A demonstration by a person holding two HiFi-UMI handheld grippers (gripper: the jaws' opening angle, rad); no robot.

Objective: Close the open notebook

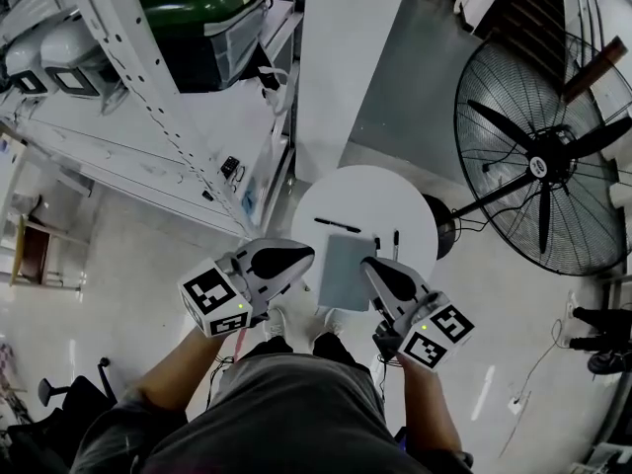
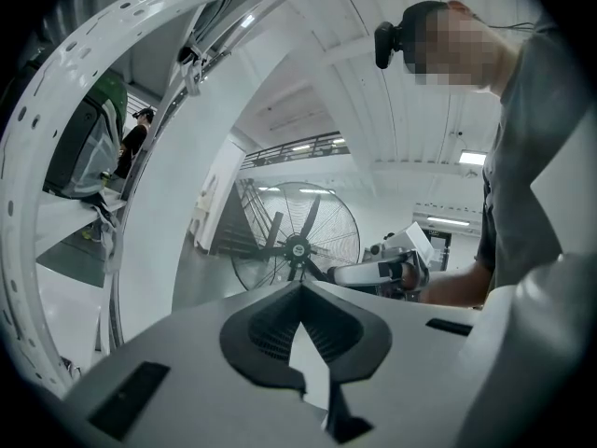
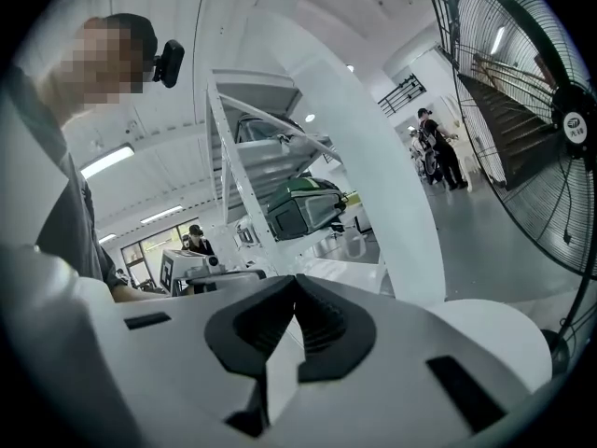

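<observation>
Pale workshop floor spreads under a small round white tabletop (image 1: 400, 197), seen from steeply above. The left tongs (image 1: 302, 256) and the right tongs (image 1: 369, 265) are held over its near edge, tips turned toward each other.

The notebook (image 1: 346, 271) lies flat on the tabletop between the two sets of tongs. It shows one plain grey rectangular face with no spread of pages visible. In the head view its left edge lines up with the tip of the left tongs and its right edge with the tip of the right tongs. Whether either tip touches it cannot be told. Neither gripper view shows the notebook.

Both pairs of tongs are brought together at the tips with nothing between them, as seen for the left tongs (image 2: 298, 286) and the right tongs (image 3: 297, 282) in their own views. Each view also catches the opposite tool straight ahead: the right one (image 2: 392, 267) and the left one (image 3: 201, 269).

Beyond the tongs, past the notebook's far edge, a black pen (image 1: 337, 225) lies on the tabletop. A second dark pen (image 1: 395, 242) lies just beyond the right tongs. A large floor fan (image 1: 543, 161) stands well off to the right of the right tongs. A white metal rack (image 1: 148, 77) with a green-topped bin (image 1: 202, 8) stands beyond the left tongs.
</observation>
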